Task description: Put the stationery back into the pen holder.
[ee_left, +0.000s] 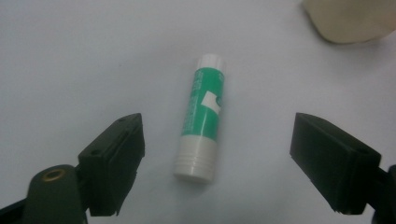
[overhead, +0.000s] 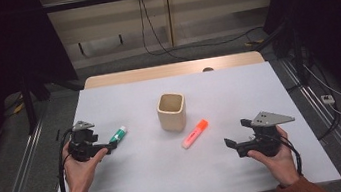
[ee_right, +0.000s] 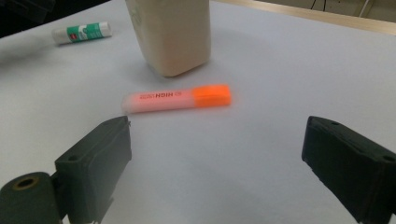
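Your left gripper [overhead: 107, 148] sits at the near left of the white table [overhead: 135, 181], held in your left hand [overhead: 80, 167]. Its jaws stand apart with nothing pressed between them. In the left gripper view the glue stick [ee_left: 201, 117] lies flat on the table just ahead of the jaw tips, centred in the gap, touching neither jaw. Its white cap end points away from the gripper, and the ribbed white base is nearest to it. In the high view the glue stick [overhead: 118, 133] lies just right of the left gripper.

At table centre a beige cup [overhead: 171, 111] stands upright. An orange highlighter [overhead: 195, 133] lies flat just near and right of the cup, apart from it.

Your right gripper [overhead: 233, 143] rests at the near right, held in your right hand [overhead: 275, 154]. Its jaws are apart and hold nothing. In the right gripper view the highlighter [ee_right: 176, 98] lies beyond the jaws, well clear of them.
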The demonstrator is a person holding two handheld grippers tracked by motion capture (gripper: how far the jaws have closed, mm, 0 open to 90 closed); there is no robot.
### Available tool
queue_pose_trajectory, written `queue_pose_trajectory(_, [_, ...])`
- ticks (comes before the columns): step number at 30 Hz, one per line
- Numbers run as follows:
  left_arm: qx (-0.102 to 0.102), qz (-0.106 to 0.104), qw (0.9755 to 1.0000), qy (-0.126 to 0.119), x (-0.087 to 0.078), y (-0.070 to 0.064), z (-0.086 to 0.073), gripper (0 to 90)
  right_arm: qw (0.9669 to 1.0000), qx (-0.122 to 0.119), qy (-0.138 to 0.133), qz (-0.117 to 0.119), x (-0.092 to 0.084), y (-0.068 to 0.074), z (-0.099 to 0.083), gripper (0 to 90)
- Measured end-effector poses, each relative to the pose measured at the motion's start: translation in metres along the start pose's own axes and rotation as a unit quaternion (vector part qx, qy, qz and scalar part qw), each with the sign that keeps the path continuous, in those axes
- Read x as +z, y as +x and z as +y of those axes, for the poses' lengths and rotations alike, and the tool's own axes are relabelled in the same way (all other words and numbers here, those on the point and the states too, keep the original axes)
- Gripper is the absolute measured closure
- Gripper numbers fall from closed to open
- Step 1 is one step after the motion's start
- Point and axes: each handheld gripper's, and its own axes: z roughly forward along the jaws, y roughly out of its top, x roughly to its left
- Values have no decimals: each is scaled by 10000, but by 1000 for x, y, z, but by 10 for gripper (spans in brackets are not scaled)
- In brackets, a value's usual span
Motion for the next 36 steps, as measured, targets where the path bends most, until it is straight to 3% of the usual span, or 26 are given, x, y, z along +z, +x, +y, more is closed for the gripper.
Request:
queue_pose_trajectory(2, [148, 134, 9995, 238, 7, 3, 5, 229, 10000, 57, 25, 32, 1, -1, -1, 80])
queue_pose_trajectory(4, [87, 167, 9992, 350, 15, 6, 8, 233, 10000, 72, 40, 22, 2, -2, -1, 80])
queue_pose_trajectory(7, [9, 117, 9992, 390, 22, 9, 7, 307, 9999, 76, 56, 37, 3, -2, -1, 80])
queue_pose_trajectory(9, [104, 135, 9987, 488, 24, 6, 5, 343, 9999, 74, 76, 43, 3, -3, -2, 80])
queue_pose_trajectory(14, [132, 56, 9987, 483, 25, 4, 2, 442, 9999, 78, 85, 34, 4, -4, -4, 80])
queue_pose_trajectory(19, [188, 68, 9977, 644, 34, 6, 0, 499, 9999, 70, 130, 52, 6, -3, -5, 81])
queue_pose_trajectory(22, [179, -29, 9976, 672, 37, 8, -2, 570, 9999, 55, 155, 47, 7, -2, -5, 81])
queue_pose_trajectory(25, [241, 56, 9975, 668, 37, 7, -2, 624, 9998, 49, 166, 47, 6, -3, -6, 80])
queue_pose_trajectory(30, [430, 100, 9963, 736, 38, 5, -2, 651, 9998, 74, 165, 33, 5, -3, -7, 80])
queue_pose_trajectory(36, [439, 94, 9965, 711, 37, 4, -2, 658, 9998, 53, 185, 79, 6, -2, -7, 79])
